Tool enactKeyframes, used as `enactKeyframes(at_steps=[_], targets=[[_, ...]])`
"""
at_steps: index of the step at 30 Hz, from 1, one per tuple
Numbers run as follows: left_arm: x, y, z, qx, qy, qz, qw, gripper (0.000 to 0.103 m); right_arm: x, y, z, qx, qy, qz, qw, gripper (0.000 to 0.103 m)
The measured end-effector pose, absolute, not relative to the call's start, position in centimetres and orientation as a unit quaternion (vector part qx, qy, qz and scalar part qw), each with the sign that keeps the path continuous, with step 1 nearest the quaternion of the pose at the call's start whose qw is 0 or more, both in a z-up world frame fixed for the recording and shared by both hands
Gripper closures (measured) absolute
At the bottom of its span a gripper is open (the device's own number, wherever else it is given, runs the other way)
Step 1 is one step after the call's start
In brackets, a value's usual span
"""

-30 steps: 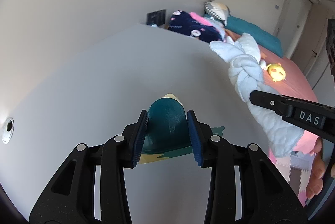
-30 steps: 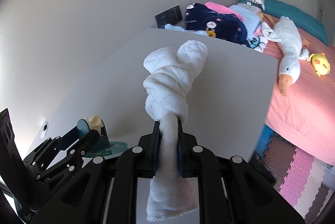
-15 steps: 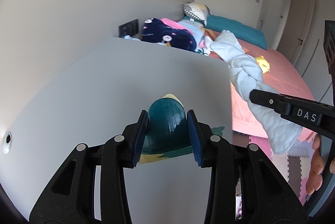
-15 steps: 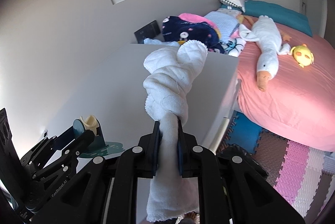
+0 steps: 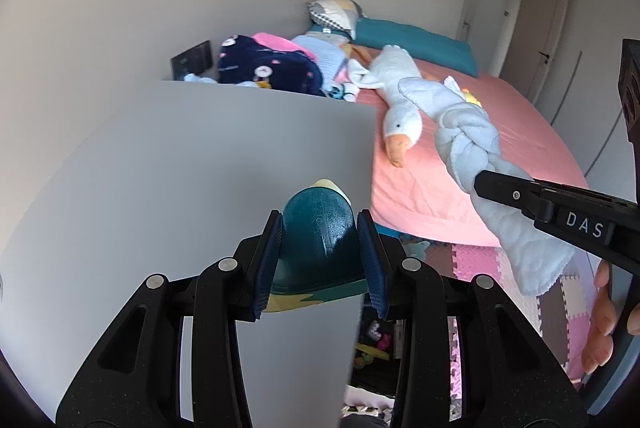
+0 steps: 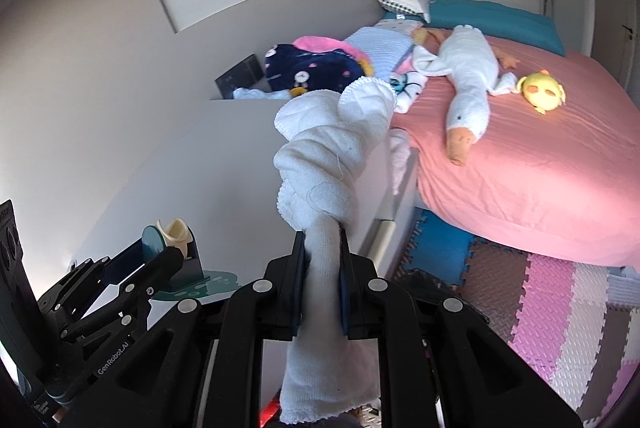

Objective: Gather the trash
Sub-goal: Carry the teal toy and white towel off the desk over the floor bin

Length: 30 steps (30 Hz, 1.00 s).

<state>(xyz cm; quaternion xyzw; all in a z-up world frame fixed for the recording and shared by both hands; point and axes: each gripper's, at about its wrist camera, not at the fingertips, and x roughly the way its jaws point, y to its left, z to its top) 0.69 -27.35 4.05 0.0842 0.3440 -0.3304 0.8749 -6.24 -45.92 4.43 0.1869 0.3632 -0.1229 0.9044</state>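
Left wrist view is showing the left gripper (image 5: 318, 260) clenching a teal rounded object (image 5: 318, 236) between its blue pads, with a cream piece poking out behind the top and a flat printed base spreading below. The object is sitting upright in the fingers, hanging over the near corner of the grey table (image 5: 192, 163). To the right, the right gripper (image 5: 480, 183) is clamping a knotted white cloth (image 5: 468, 131). In the right wrist view the right gripper (image 6: 322, 260) is squeezing the cloth (image 6: 332, 155) near its lower end, so the long axis is running straight out along the fingers, the knotted bulk sticking up ahead and a loose tail hanging below. Both items are being carried off the table, side by side, the left one lower. No bin is showing in either view, so which hand is nearer to it cannot be told. Beyond lies a pink bed (image 6: 540, 167) with a plush goose (image 6: 468, 83).
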Motion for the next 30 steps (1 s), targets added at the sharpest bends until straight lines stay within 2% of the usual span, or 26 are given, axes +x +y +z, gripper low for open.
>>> enactKeyframes(at_steps=[30], targets=[[-4.8, -37.1, 1.4, 0.138, 0.361, -0.422, 0.82, 0.065, -13.4, -54.4, 1.7, 0.229, 0.365, -0.219, 0.875, 0.088]])
